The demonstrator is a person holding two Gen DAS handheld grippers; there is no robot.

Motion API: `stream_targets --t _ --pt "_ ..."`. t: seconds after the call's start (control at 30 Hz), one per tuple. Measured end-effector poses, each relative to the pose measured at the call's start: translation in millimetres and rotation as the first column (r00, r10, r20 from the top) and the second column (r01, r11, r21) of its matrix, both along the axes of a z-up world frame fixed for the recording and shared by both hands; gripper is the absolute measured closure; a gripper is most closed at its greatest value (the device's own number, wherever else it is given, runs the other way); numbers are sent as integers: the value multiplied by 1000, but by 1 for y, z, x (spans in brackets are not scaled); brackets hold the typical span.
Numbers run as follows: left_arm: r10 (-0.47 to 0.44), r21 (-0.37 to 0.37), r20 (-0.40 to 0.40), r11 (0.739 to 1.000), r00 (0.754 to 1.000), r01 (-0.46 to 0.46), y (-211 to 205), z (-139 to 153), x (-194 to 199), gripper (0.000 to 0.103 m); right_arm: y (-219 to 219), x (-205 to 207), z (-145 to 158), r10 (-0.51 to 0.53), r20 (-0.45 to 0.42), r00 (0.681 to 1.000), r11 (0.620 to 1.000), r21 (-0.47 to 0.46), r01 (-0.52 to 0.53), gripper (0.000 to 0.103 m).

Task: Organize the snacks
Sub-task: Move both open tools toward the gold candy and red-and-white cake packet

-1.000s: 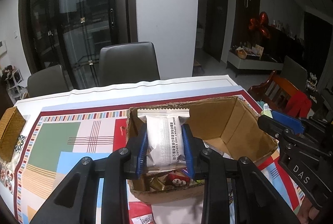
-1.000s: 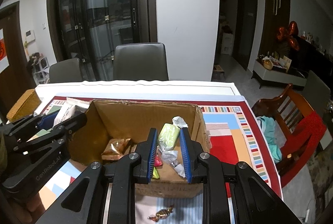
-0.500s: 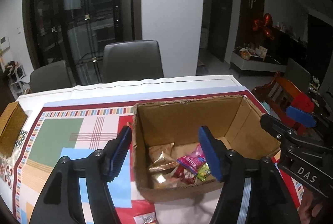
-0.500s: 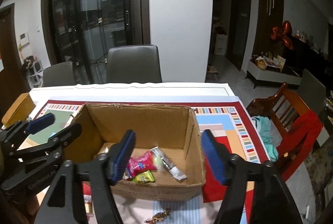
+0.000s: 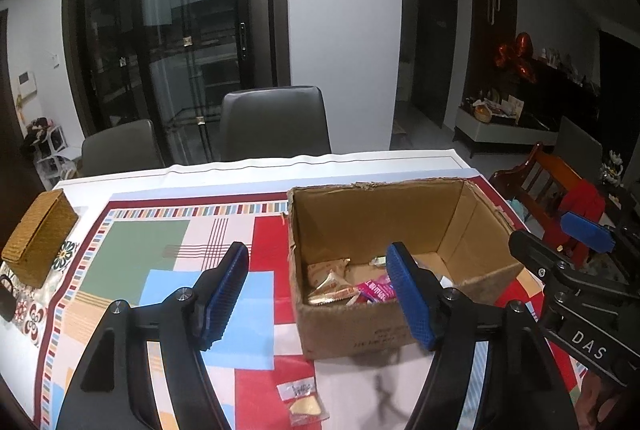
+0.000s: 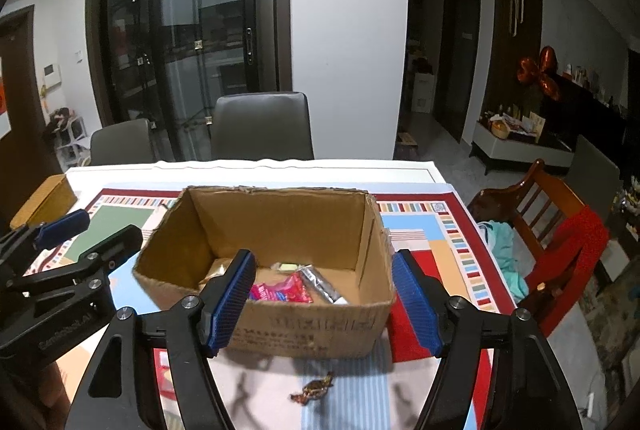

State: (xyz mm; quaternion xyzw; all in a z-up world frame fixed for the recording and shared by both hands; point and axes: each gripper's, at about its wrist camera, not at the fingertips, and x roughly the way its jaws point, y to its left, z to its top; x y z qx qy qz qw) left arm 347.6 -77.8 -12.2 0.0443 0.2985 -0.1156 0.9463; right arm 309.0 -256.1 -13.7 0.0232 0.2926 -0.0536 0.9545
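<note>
Both grippers hang over the near edge of the table, and the open brown cardboard box [image 6: 264, 262] sits right ahead of them; the left gripper [image 5: 318, 294] has just been spreading its blue-padded jaws, nothing between them, and the right gripper [image 6: 324, 300] likewise, jaws wide and bare; the box's near wall stands between the right one and the snacks; inside lie a pink wrapped snack [image 6: 282, 292], a silver foil packet [image 6: 320, 282] and gold-brown wrappers [image 5: 330, 284]; loose below the right gripper, a small brown twisted candy [image 6: 312, 392] on the cloth; below the left one, a clear little packet with a yellow piece [image 5: 302, 402]; off to the left's far left, a woven tan basket box [image 5: 38, 234]; colourful patchwork tablecloth [image 5: 160, 250], grey chairs behind, dark glass doors beyond.
</note>
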Motion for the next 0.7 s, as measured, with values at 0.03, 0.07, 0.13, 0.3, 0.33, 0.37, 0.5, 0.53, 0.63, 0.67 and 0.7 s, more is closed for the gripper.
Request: stream_targets --t 0.03,0.07,0.13,0.3,0.33,0.37,0.5,0.53,0.63,0.67,0.7 --pt "2 -2 2 1000 1000 -2 1 0 -3 33 1 -3 0 0 2 1000 1000 -2 0 31" --pt "5 -3 2 1000 1000 -5 3 -1 -5 33 2 -6 2 0 5 1000 1000 -4 0 31" --pt "8 -5 1 1000 1000 -8 4 -2 -10 33 4 -11 3 0 9 1000 1000 -10 0 31" --pt "10 -1 0 1000 1000 -10 7 -4 -20 33 4 -20 1 -4 10 1000 1000 -14 4 31" --pt "10 0 -1 1000 1000 -10 7 -5 -22 33 4 -21 0 -4 9 1000 1000 -12 4 31" --pt "12 2 -3 1000 1000 -12 8 -6 -24 33 4 -23 -1 -5 9 1000 1000 -10 5 31" --pt "20 5 -11 1000 1000 -20 10 -12 -30 33 6 -29 -6 -7 6 1000 1000 -10 7 31" --pt "22 8 -14 1000 1000 -22 10 -13 -31 33 6 -31 -7 -7 4 1000 1000 -12 7 31" --pt "26 20 -20 999 999 -26 13 -20 -36 33 7 -33 -14 -9 -3 1000 1000 -8 9 31" --pt "28 22 -23 999 999 -27 14 -23 -37 33 8 -34 -16 -9 -7 1000 1000 -6 9 31" --pt "30 22 -27 999 999 -30 15 -24 -37 33 8 -35 -18 -9 -10 1000 1000 -5 9 31"
